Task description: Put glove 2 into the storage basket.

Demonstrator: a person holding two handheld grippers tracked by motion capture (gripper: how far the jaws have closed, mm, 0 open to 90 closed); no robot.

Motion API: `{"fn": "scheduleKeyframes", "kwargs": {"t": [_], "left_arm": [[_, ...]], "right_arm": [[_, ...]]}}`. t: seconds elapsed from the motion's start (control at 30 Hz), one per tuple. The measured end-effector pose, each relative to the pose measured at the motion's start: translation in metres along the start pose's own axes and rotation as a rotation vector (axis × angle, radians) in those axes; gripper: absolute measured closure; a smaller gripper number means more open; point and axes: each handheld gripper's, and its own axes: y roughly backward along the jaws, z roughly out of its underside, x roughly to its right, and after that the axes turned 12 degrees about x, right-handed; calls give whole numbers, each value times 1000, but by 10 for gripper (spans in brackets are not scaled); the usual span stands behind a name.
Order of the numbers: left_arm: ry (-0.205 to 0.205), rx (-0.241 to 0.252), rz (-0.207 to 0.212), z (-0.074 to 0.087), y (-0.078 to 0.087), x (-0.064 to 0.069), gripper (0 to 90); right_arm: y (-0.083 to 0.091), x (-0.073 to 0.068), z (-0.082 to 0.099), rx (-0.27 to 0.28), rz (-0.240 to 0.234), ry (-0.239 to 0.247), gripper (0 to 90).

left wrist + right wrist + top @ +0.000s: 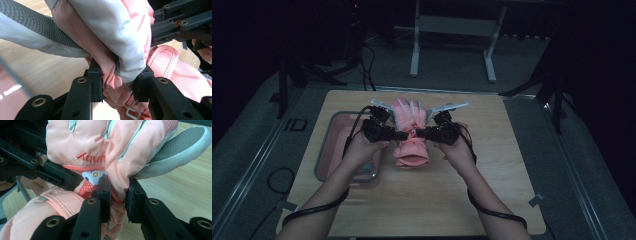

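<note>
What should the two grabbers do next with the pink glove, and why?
Probably carry the pink glove left and lower it over the pink tray. The left gripper and right gripper both pinch its middle, holding it above the table, and the tray sits beside it.

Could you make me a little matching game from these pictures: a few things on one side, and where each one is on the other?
Things:
1. pink glove
2. pink tray
3. left tool
4. right tool

Places:
A. pinching the glove's right side
B. on the table's left part
C. held up between both tools
D. pinching the glove's left side

Pairs: 1-C, 2-B, 3-D, 4-A
</note>
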Motion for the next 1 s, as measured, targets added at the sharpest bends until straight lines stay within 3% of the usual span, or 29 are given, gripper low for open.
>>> {"fn": "scheduleKeyframes", "kwargs": {"t": [0.33, 0.5, 0.7, 0.87, 1.0], "left_arm": [[6, 2, -43, 2, 44, -25, 663], [2, -2, -73, 4, 66, -38, 663], [10, -16, -109, 10, 92, -58, 662], [27, -31, -142, 21, 103, -75, 661], [61, -51, -145, 38, 101, -94, 661]], "right_arm": [[-31, -31, -19, 2, -34, 22, 758], [-51, -49, -27, 11, -69, 11, 758], [-77, -71, -32, 18, -80, 0, 758], [-103, -86, -29, 15, -92, -21, 758], [-125, -90, -17, 2, -99, -48, 758]]}}
